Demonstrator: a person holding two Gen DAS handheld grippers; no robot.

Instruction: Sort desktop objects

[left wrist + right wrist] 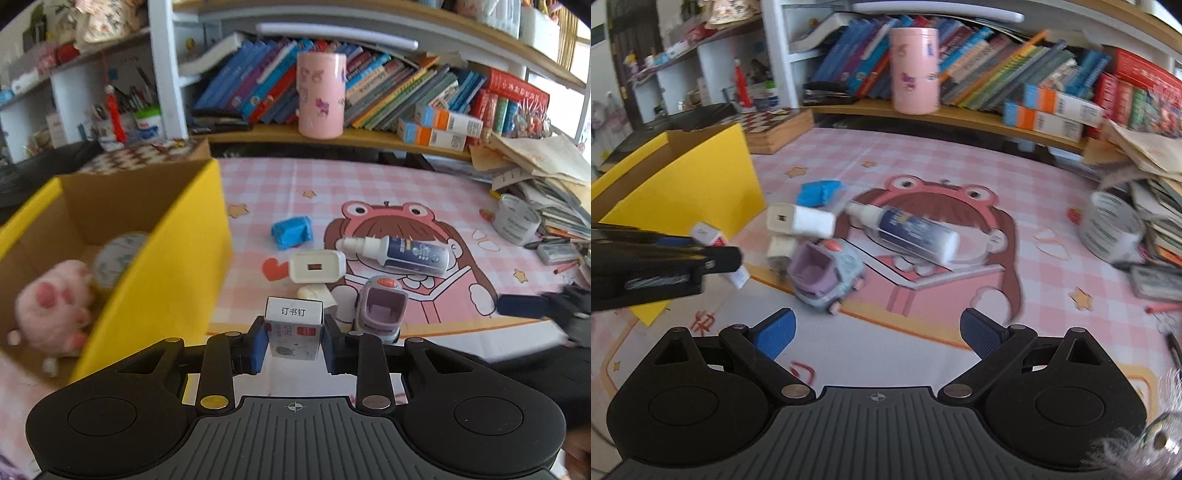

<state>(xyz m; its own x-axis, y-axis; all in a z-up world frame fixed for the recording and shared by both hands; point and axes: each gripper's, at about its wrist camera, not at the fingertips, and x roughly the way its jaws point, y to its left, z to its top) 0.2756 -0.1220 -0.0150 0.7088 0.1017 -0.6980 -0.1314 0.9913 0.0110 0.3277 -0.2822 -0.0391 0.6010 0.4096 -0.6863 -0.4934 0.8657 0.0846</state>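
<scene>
staple box (293,332), lower centre of the left wrist view, pinched between my left gripper (294,341) pads | my right gripper (877,332) spread wide, nothing between its 2 fingers | toy car (382,308) just right of the box | charger (317,266), spray bottle (399,253) beyond | yellow box (162,258) at left

Small white staple box (293,328) upright between blue fingers (258,341); charger (317,266), spray bottle (399,254), toy car (380,308) on mat
</scene>
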